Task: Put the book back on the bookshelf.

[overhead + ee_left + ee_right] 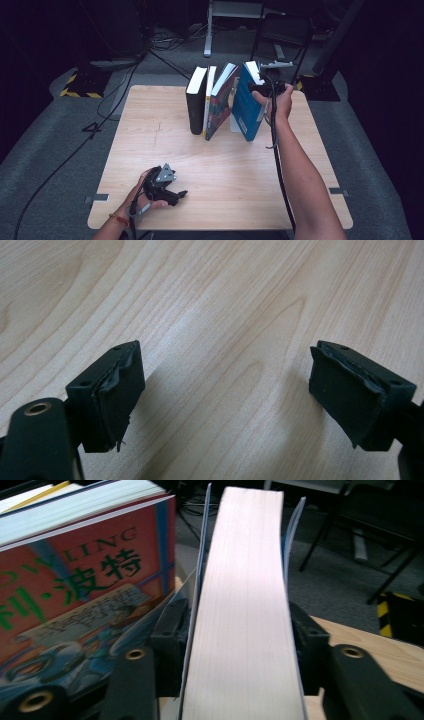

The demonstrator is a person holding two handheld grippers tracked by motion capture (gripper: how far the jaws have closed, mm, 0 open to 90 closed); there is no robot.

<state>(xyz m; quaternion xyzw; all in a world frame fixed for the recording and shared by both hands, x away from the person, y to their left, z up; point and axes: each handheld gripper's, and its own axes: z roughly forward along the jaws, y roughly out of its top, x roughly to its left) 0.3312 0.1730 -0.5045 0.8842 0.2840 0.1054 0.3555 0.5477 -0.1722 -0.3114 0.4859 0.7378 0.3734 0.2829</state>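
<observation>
High view: the right claw (267, 89) grips the blue book (246, 102) at the far right of the bench (150, 130) — leaning. Better to keep the grip firm and tilt slowly toward the red book (75, 590); the left claw (225, 400) rests open near the front.

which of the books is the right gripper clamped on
The blue book at the right end of the row: the right gripper is shut on its top edge. The black book and the red-covered book stand untouched.
</observation>
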